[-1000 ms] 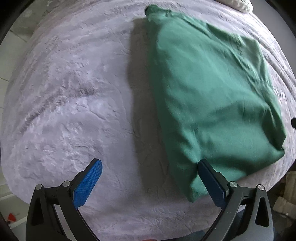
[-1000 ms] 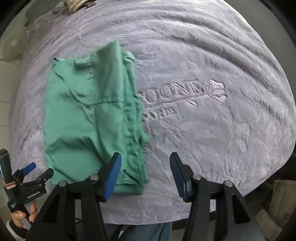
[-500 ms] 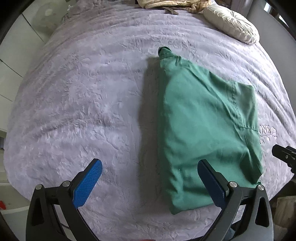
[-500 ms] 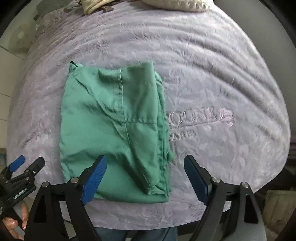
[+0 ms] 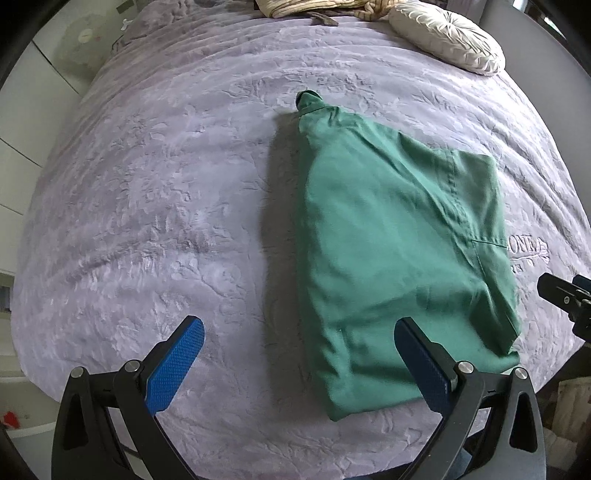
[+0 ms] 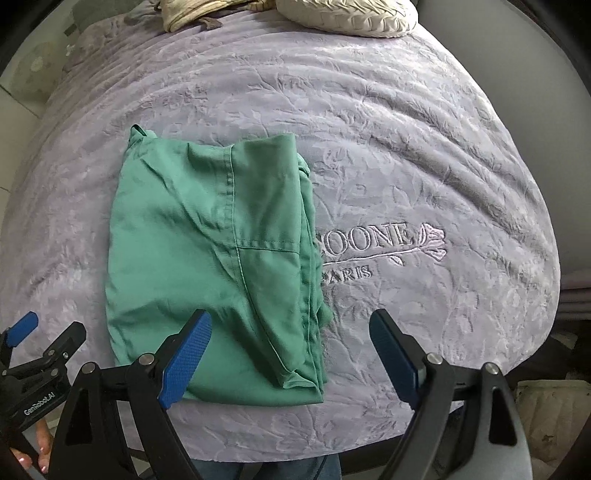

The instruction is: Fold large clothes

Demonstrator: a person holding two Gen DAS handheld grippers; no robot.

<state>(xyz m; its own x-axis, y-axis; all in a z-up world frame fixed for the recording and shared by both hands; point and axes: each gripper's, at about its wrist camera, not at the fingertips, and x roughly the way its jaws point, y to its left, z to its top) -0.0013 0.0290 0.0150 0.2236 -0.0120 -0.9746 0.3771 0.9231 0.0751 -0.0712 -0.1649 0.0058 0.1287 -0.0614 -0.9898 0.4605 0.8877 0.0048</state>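
A green garment (image 5: 391, 254) (image 6: 207, 266) lies folded into a rough rectangle on the lilac bedspread (image 5: 155, 192) (image 6: 424, 155). My left gripper (image 5: 299, 362) hangs above the bed's near edge, jaws wide and empty, its right finger over the garment's near left corner. My right gripper (image 6: 291, 354) is open too, hovering over the garment's near right corner with nothing between its blue pads (image 6: 184, 365). Neither gripper touches the cloth. The other gripper shows at each view's side: the right one (image 5: 565, 299), the left one (image 6: 33, 354).
A cream round cushion (image 5: 447, 37) (image 6: 347, 14) and a heap of beige cloth (image 5: 314, 7) lie at the bed's far end. Embroidered lettering (image 6: 373, 247) marks the spread to the garment's right. A hand (image 6: 33, 450) grips the left tool. A fan (image 5: 85, 37) stands beyond the bed.
Both grippers have risen and pulled back from the garment, so more of the bed shows. The right jaws widened and let the green fold drop flat onto the pile.
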